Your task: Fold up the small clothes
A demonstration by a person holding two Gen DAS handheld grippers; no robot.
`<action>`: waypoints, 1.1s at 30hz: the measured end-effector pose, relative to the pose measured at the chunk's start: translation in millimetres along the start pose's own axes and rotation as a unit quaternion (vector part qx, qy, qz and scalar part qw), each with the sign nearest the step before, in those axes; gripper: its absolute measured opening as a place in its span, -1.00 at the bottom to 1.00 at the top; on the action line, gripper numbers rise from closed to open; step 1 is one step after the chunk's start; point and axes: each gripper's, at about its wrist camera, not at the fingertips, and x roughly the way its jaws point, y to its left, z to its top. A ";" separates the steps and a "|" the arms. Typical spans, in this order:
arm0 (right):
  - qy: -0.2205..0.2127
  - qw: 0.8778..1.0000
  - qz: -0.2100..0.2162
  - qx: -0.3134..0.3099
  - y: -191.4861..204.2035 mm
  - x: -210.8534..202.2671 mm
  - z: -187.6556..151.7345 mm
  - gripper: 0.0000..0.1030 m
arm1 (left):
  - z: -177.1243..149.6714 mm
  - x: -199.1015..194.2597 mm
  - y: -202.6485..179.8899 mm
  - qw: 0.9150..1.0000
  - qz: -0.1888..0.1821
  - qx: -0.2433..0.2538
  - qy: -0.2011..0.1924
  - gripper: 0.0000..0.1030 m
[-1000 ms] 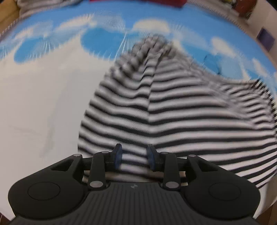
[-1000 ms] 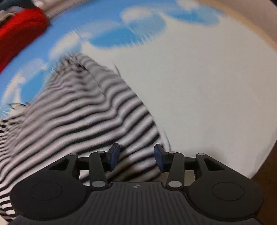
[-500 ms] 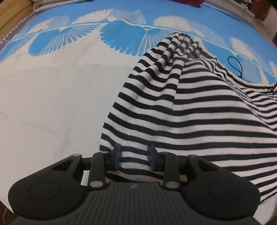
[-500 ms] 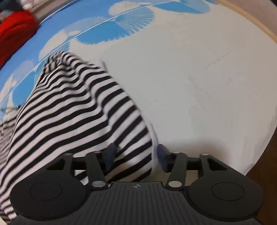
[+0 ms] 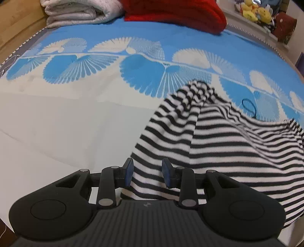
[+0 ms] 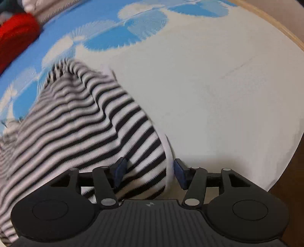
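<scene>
In the left wrist view, I see the left gripper (image 5: 147,173) at the bottom centre of the frame. Its jaws stand partly open, and a gathered edge of the striped garment (image 5: 218,144) passes between them. Both blue pads (image 5: 128,172) lie against the cloth at either side of the fold; I read this as a grip on the fabric. From the jaws the garment runs up and to the right of the frame, peaks in a bunched ridge right of centre, and drapes off toward the right edge.

The garment lies over a bedspread (image 5: 57,117), white in the lower half of the frame and blue with white fan shapes in the upper half. A folded white blanket (image 5: 79,11) sits at the upper left, a red cloth (image 5: 176,11) at the top centre, and soft toys (image 5: 254,10) at the upper right. A thin dark loop (image 5: 248,106) lies on the blue area just above the garment.

In the right wrist view, the right gripper (image 6: 149,172) is at the bottom centre with its jaws wider apart. The garment's hemmed edge (image 6: 106,121) sits between them. The left pad touches the cloth; whether the right pad (image 6: 179,173) presses the white hem I cannot tell. The fabric is blurred toward the left edge.
</scene>
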 end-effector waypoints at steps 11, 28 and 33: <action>-0.050 0.999 -0.009 -0.007 18.7 -29.2 2.5 0.11 | 5.3 -14.1 22.8 1.000 -0.003 -0.012 -0.014 -0.29; -0.155 0.983 0.089 -0.029 65.1 -84.4 33.4 0.30 | -14.9 -31.4 67.9 0.990 -0.062 -0.124 0.028 -0.30; -0.171 0.977 0.094 -0.086 68.6 -88.2 30.5 0.30 | -37.7 -33.6 75.5 0.976 -0.096 -0.184 0.072 -0.30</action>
